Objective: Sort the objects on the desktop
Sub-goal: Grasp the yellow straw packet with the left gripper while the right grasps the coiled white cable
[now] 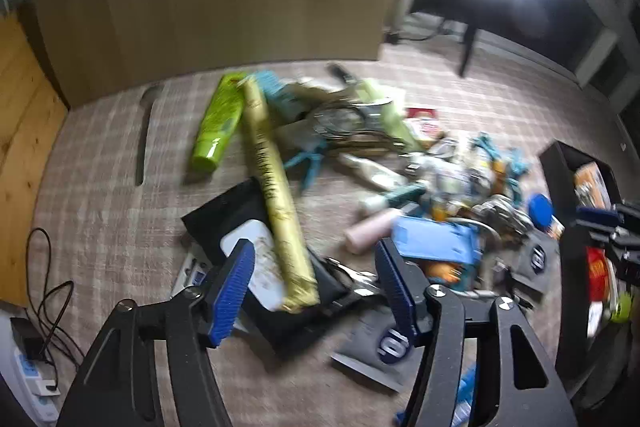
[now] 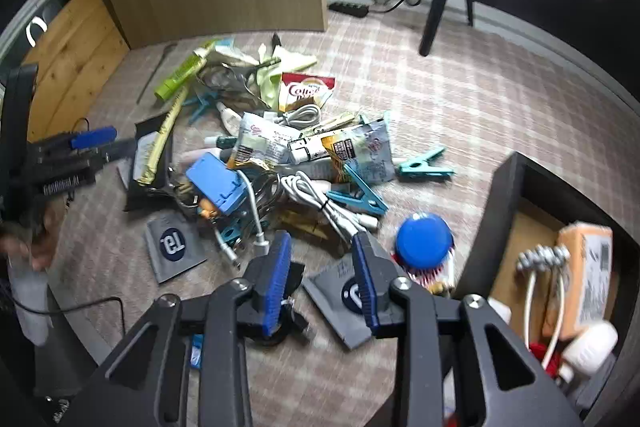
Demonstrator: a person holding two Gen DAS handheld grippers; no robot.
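Right wrist view: right gripper, spread and empty, is best lowered squarely over one loose item, the grey sachet, avoiding tangled white cable.

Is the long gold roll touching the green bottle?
Touching. In the left wrist view the gold roll lies along the green bottle and meets it near their far ends.

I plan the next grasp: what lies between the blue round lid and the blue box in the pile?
In the right wrist view, a bundled white cable and a teal clip lie between the blue round lid and the blue box.
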